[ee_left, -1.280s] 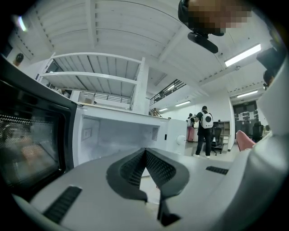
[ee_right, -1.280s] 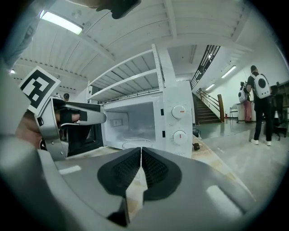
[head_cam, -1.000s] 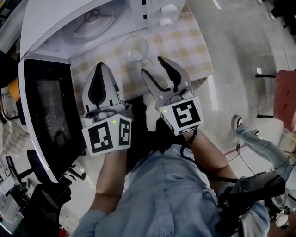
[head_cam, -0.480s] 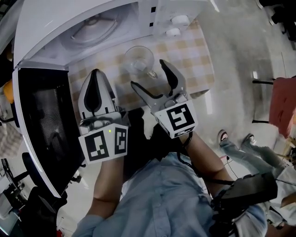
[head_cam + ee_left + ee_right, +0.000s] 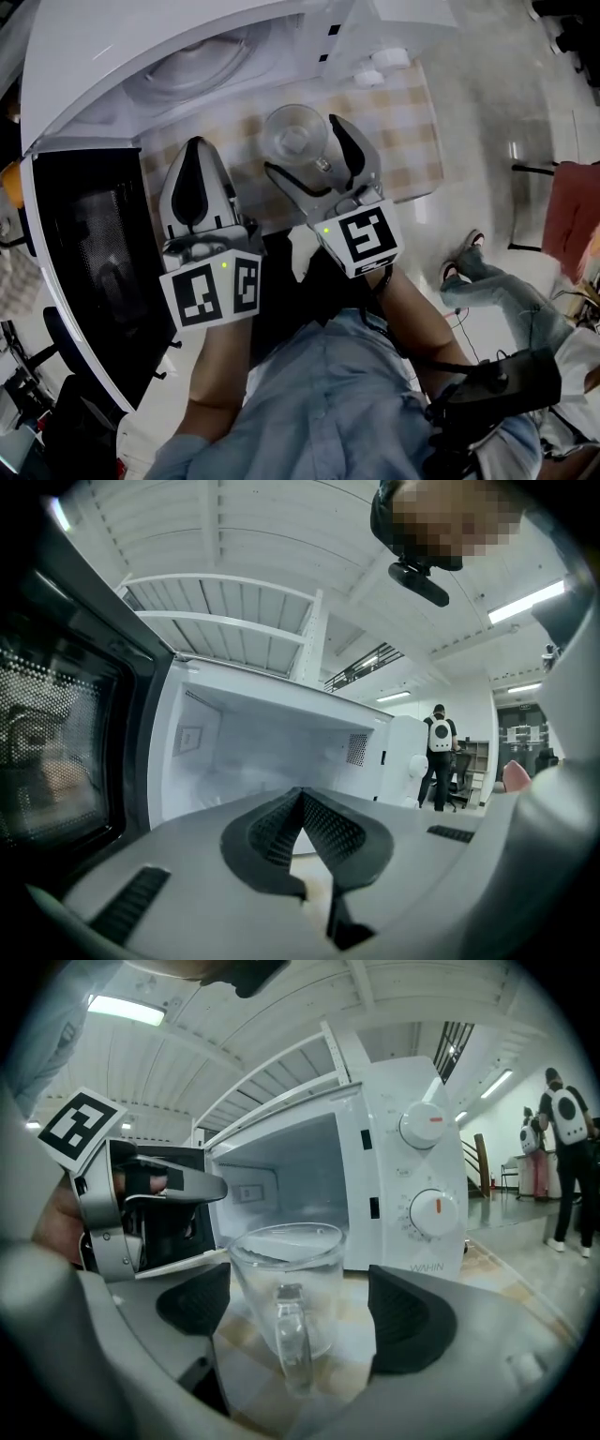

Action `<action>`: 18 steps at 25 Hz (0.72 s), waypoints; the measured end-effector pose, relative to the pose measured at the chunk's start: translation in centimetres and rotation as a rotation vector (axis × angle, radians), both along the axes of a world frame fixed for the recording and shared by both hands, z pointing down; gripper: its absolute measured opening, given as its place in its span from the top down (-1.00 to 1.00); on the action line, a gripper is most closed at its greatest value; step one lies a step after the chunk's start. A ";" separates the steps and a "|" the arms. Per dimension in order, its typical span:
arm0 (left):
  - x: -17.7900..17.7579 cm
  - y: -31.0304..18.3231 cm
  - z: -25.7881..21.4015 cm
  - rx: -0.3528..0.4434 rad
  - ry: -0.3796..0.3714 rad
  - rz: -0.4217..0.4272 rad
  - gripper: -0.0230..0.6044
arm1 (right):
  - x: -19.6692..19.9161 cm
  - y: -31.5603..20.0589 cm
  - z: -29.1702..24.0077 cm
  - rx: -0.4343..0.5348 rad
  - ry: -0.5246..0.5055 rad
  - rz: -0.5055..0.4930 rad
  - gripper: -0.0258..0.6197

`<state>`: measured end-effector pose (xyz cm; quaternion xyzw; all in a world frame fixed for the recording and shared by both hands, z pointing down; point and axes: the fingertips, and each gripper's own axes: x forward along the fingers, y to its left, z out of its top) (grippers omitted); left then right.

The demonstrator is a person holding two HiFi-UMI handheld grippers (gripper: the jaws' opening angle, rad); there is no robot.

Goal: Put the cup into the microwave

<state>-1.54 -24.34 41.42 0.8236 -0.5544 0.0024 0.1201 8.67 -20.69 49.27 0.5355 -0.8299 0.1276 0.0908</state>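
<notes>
Right gripper (image 5: pixel 306 148) moved up to the glass cup (image 5: pixel 286 1274) — its jaws, just opening, stand apart around it, not touching. It stands on the table (image 5: pixel 412 131) before the open "WAHIN" microwave (image 5: pixel 403 1176). Left gripper (image 5: pixel 302 803) — jaws together, empty.

Checkered tablecloth (image 5: pixel 403 131), backpacked bystander (image 5: pixel 567 1119) (distant)

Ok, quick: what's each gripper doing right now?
Left gripper: shut, empty.
Right gripper: open, jaws just opened wider, cup between them, not gripped.

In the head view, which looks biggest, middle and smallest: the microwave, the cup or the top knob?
Largest to smallest:
1. microwave
2. cup
3. knob, though it sits farther from the camera.
</notes>
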 end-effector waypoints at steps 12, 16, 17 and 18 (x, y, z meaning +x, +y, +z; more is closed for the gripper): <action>0.0 -1.2 0.6 -0.027 0.015 0.013 0.91 | -0.8 -2.0 0.7 -0.029 0.036 -0.008 -0.40; -0.1 -1.4 0.7 -0.032 0.017 0.014 0.91 | -1.2 -2.4 0.9 -0.039 0.040 -0.012 -0.40; -0.1 -1.5 0.7 -0.033 0.018 0.015 0.91 | -1.3 -2.5 1.0 -0.042 0.043 -0.013 -0.40; -0.1 -1.6 0.7 -0.034 0.019 0.015 0.91 | -1.3 -2.6 1.0 -0.045 0.048 -0.011 -0.40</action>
